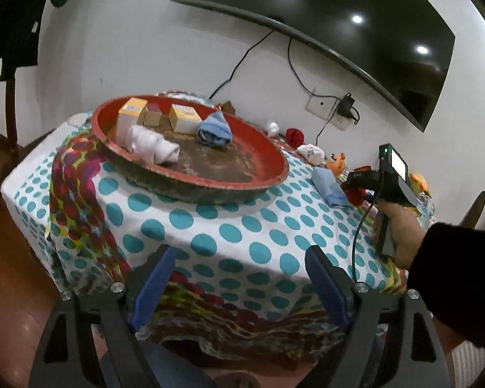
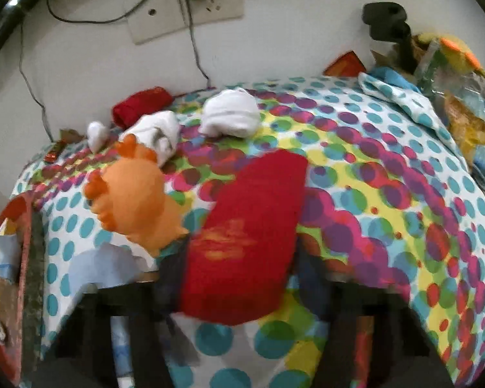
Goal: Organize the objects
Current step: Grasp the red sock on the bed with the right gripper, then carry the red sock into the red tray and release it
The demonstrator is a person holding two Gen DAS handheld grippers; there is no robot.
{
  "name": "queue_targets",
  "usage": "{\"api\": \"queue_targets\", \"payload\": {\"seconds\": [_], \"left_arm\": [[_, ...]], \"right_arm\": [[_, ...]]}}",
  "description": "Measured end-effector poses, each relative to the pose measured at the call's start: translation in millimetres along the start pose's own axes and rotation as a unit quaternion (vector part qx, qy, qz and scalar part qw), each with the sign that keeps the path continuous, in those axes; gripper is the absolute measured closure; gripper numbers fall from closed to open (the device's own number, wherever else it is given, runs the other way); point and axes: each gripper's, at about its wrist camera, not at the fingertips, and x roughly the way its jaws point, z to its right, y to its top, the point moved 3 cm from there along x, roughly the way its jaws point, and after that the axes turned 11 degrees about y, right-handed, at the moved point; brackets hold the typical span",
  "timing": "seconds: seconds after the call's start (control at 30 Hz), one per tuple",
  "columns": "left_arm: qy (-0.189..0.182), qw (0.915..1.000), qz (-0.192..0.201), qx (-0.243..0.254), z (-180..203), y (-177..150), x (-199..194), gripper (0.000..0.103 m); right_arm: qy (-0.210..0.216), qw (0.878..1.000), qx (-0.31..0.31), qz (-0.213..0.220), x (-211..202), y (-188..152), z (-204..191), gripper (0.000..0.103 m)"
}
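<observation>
My left gripper (image 1: 241, 252) stands open with nothing between its blue pads, just short of the table's near edge. Ahead of it is a round red tray (image 1: 274, 161) with a white sock roll (image 1: 152, 145), a blue sock roll (image 1: 214, 132) and small boxes (image 1: 184, 118). My right gripper (image 2: 239, 258) is shut on a red sock roll (image 2: 249, 236), blurred, above the dotted cloth. The left wrist view shows that gripper (image 1: 355, 190) at the right, red fabric in its jaws. Near it lie an orange plush toy (image 2: 135, 203), a light blue cloth (image 2: 106, 265), white socks (image 2: 231, 118) and another red roll (image 2: 142, 105).
A colourful dotted cloth (image 1: 210, 226) covers the table and hangs over its front edge. On the wall behind are a wall socket with cables (image 2: 184, 9) and a dark screen (image 1: 355, 32). Plastic bags and a yellow toy (image 2: 459, 90) crowd the far right corner.
</observation>
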Motion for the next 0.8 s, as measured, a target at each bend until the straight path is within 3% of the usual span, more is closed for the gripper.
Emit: {"api": "queue_targets", "payload": {"seconds": [0.33,0.5,0.8], "left_arm": [[0.008,0.9999,-0.008,0.006,1.2,-0.5,0.4,0.018],[0.032,0.9994,-0.016,0.002,-3.1,-2.1,2.2,0.018],[0.041,0.9991,-0.01,-0.001,-4.2,-1.3,-0.7,0.018]], "right_arm": [[-0.081,0.994,-0.063,0.031,-50.2,34.3,-0.1,0.066],[-0.083,0.991,-0.09,0.048,-70.0,44.1,-28.9,0.066],[-0.059,0.986,-0.138,0.07,-91.7,54.0,-97.9,0.066]]}}
